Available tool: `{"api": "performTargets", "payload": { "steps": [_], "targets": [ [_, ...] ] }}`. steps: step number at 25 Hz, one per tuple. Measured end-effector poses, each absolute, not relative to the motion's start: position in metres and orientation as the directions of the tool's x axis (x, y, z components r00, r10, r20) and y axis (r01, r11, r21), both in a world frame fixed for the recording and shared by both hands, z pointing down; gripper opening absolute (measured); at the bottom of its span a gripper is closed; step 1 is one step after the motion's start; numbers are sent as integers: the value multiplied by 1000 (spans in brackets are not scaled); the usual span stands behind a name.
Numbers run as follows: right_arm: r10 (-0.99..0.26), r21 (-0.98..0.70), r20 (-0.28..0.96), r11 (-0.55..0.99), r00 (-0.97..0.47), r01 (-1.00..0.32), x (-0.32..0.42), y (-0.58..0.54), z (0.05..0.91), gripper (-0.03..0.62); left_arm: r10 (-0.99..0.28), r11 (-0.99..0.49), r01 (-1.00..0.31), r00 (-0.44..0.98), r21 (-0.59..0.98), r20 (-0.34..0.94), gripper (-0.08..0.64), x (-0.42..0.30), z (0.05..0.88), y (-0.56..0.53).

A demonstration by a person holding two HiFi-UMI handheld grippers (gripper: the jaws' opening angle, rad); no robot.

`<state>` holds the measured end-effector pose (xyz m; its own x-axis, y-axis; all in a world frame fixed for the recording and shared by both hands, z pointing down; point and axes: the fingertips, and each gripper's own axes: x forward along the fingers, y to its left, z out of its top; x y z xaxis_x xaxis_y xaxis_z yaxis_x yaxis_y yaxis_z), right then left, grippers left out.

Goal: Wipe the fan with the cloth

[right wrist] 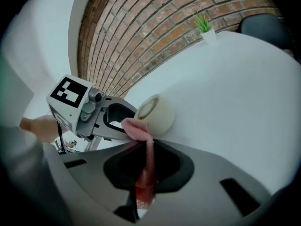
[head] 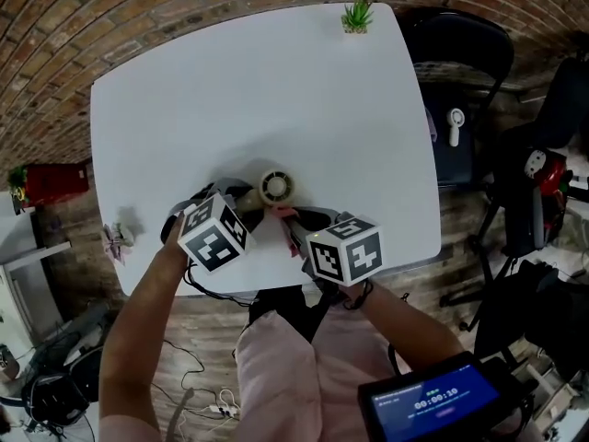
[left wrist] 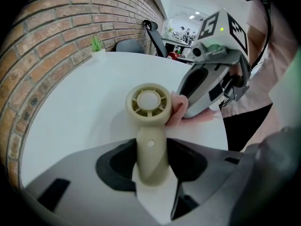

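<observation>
Clamping half-closed jaws on the handle of a small cream plastic handheld fan [left wrist: 149, 103] near the front edge of the white table [head: 276, 81], the left gripper [left wrist: 150, 175] steadies it while the right gripper [right wrist: 142, 185], pinched shut on a pink cloth [right wrist: 137, 127], presses it to the fan's head, where hard pushing could twist the fan loose.

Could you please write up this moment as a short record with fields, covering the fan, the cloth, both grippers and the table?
Fan: cream handheld fan, round face turned towards the left gripper view
Left gripper: jaws closed on the fan's handle
Right gripper: jaws closed on the pink cloth
Cloth contact: bunched end lies against the side of the fan's head
Table: white, with a small potted plant at its far edge
Stage: cloth on the fan, wiping position
</observation>
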<state>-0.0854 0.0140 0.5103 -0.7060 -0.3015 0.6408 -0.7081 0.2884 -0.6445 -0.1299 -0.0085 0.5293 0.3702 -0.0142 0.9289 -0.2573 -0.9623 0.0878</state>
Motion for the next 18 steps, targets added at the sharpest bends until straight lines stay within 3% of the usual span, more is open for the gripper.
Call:
{"api": "performTargets", "payload": {
  "steps": [18],
  "targets": [
    [-303, -632, 666, 255, -681, -732, -62, 15, 515, 32, 26, -986, -147, 347, 82, 937, 198, -125, 527, -5]
  ]
}}
